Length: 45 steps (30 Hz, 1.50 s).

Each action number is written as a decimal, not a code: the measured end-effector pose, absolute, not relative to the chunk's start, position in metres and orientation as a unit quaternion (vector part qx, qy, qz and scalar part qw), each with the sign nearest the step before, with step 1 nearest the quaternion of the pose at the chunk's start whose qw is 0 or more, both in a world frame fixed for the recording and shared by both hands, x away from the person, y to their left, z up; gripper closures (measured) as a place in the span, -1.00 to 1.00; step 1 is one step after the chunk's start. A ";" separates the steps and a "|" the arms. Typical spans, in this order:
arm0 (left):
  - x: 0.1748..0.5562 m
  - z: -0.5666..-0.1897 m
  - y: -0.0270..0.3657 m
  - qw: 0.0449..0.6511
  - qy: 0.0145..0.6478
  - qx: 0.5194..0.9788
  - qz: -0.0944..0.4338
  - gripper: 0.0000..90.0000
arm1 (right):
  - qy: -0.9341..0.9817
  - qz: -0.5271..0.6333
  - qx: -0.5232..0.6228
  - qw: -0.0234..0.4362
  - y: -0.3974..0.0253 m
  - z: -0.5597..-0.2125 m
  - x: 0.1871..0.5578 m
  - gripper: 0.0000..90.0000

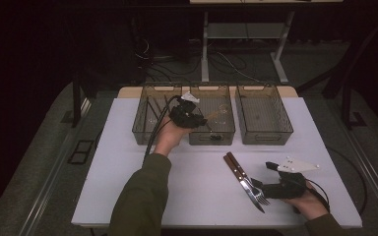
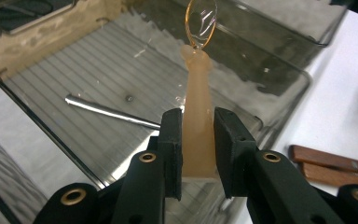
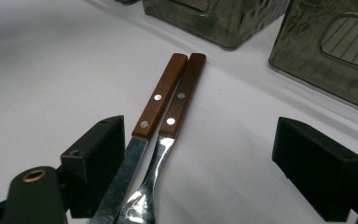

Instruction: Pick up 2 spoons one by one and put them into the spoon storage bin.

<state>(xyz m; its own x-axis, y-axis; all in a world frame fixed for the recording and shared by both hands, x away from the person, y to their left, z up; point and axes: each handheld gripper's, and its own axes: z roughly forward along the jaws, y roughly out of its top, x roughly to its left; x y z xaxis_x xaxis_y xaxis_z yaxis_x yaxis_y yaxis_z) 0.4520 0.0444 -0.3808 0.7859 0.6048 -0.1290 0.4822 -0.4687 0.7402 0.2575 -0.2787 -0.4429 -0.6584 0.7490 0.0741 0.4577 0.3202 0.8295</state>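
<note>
Left claw [image 1: 204, 118] clenched on the pale handle of a plastic spoon [image 2: 198, 116], bowl end pointing away, held above the middle bin [image 1: 211, 136] of three clear bins along the counter's far edge. A metal rod [image 2: 112, 112] lies on the ribbed floor of that bin. Left bin [image 1: 140, 129] and right bin [image 1: 263, 138] stand just beside it.

Right claw [image 3: 214, 163] released, jaws wide apart, low over the counter [image 1: 128, 162] near its near right corner. Between the jaws lie a knife [image 3: 156, 105] and a fork [image 3: 179, 105] with wooden handles, side by side and touching, handles pointing toward the bins. Neither jaw touches them.
</note>
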 end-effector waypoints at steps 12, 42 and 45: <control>0.457 -0.390 0.030 0.380 0.336 0.857 0.088 0.44 | 0.796 0.445 0.377 0.165 -0.279 -0.442 0.257 -0.63; 0.408 -0.369 0.054 0.458 0.288 0.835 0.102 -0.69 | 0.796 0.445 0.376 0.165 -0.278 -0.442 0.259 -0.63; 0.399 -0.372 0.058 0.460 0.283 0.835 0.100 -0.75 | 0.799 0.441 0.374 0.166 -0.277 -0.443 0.258 -0.63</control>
<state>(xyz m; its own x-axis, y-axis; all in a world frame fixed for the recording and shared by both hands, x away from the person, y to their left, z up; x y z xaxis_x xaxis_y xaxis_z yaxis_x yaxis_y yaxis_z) 0.3993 0.0577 -0.3724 0.8198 0.5649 -0.0940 0.3812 -0.4158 0.8257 0.2581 -0.2769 -0.4427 -0.6657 0.7434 0.0652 0.4514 0.3316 0.8284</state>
